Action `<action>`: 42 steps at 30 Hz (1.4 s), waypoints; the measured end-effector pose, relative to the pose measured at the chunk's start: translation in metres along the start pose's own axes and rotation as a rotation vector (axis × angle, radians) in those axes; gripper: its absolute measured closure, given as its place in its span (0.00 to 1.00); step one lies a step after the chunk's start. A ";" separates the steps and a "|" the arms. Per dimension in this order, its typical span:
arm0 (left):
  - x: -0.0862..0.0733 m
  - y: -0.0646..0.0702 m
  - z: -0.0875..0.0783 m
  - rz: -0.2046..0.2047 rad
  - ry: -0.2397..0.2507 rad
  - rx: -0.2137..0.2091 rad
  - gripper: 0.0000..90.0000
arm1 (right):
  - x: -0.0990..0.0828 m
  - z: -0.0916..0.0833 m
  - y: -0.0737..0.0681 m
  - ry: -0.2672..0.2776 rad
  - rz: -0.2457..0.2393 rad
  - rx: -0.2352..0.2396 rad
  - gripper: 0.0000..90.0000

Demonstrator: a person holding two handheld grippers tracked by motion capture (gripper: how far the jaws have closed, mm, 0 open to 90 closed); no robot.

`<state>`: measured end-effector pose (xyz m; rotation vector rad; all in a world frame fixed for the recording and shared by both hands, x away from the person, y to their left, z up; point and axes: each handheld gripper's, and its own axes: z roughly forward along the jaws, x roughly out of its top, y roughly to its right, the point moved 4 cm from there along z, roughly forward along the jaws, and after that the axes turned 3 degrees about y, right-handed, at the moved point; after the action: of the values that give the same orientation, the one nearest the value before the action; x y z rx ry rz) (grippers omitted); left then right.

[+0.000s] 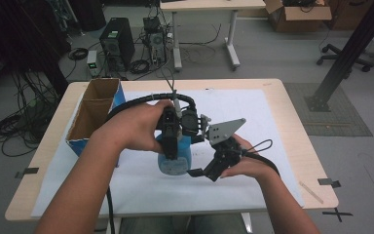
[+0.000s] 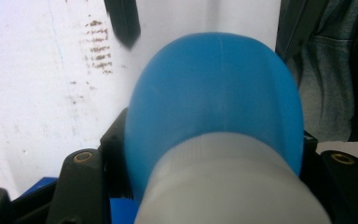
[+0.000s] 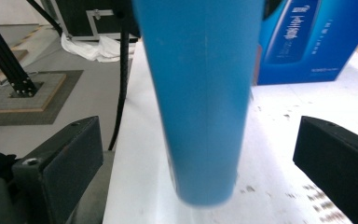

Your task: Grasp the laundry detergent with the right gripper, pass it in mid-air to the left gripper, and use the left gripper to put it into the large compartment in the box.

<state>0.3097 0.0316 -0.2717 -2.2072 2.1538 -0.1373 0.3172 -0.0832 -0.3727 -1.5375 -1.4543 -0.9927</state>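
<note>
Right, left gripper [image 1: 171,139] is clamped on the blue bottle [image 1: 174,158] near its cap, lifted over the white sheet [image 1: 253,122]; right gripper [image 1: 209,170] spread wide either side (prob. to take it over).

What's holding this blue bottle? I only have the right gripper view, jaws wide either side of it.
Observer: The left gripper grips the blue bottle from above, near its neck.
Operator: What's at the neck end?
Observer: A grey cap, seen in the left gripper view.
Operator: And that blue box behind it?
Observer: The blue box is open-topped, two compartments, at the table's left edge.
</note>
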 end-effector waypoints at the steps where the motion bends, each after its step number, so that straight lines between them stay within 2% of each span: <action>1: -0.001 -0.001 -0.001 -0.005 -0.004 0.000 0.43 | 0.000 -0.004 0.000 -0.003 0.000 -0.007 0.02; 7: -0.006 -0.010 -0.009 -0.073 -0.017 -0.016 0.43 | -0.001 -0.035 0.004 -0.042 -0.020 -0.054 0.01; 10: -0.009 -0.016 -0.014 -0.121 -0.033 -0.030 0.43 | -0.001 -0.049 0.008 -0.067 -0.016 -0.080 0.01; 12: -0.011 -0.019 -0.018 -0.161 -0.037 -0.025 0.43 | -0.002 -0.058 0.011 -0.081 -0.010 -0.103 0.01; 13: -0.011 -0.019 -0.018 -0.161 -0.037 -0.025 0.43 | -0.002 -0.062 0.012 -0.085 -0.004 -0.110 0.01; 14: -0.013 -0.023 -0.022 -0.208 -0.042 -0.004 0.43 | -0.002 -0.069 0.014 -0.091 0.000 -0.121 0.01; 17: -0.017 -0.029 -0.029 -0.273 -0.043 0.017 0.43 | -0.003 -0.078 0.018 -0.101 0.004 -0.137 0.01; 20: -0.022 -0.036 -0.037 -0.346 -0.034 0.022 0.43 | -0.003 -0.087 0.022 -0.116 0.007 -0.160 0.01; 22: -0.027 -0.041 -0.043 -0.410 -0.033 0.019 0.43 | -0.002 -0.092 0.023 -0.124 0.006 -0.169 0.01; 24: -0.030 -0.043 -0.047 -0.443 -0.036 0.018 0.43 | -0.001 -0.097 0.024 -0.131 0.006 -0.176 0.01; 30: -0.046 -0.055 -0.062 -0.594 -0.069 0.008 0.43 | -0.001 -0.109 0.028 -0.142 0.009 -0.195 0.01; 31: -0.050 -0.057 -0.064 -0.635 -0.071 0.003 0.43 | -0.001 -0.111 0.029 -0.142 0.013 -0.199 0.01; 32: -0.054 -0.060 -0.067 -0.658 -0.078 -0.003 0.43 | -0.001 -0.113 0.029 -0.144 0.014 -0.201 0.01; 40: -0.078 -0.073 -0.095 -0.877 -0.054 0.003 0.43 | -0.004 -0.123 0.035 -0.155 0.024 -0.224 0.01; 42: -0.085 -0.077 -0.102 -0.917 -0.048 0.000 0.43 | -0.004 -0.124 0.037 -0.158 0.026 -0.228 0.02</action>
<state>0.3736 0.1207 -0.1643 -2.9467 0.9561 -0.1101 0.3506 -0.2008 -0.3292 -1.8293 -1.4641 -1.0718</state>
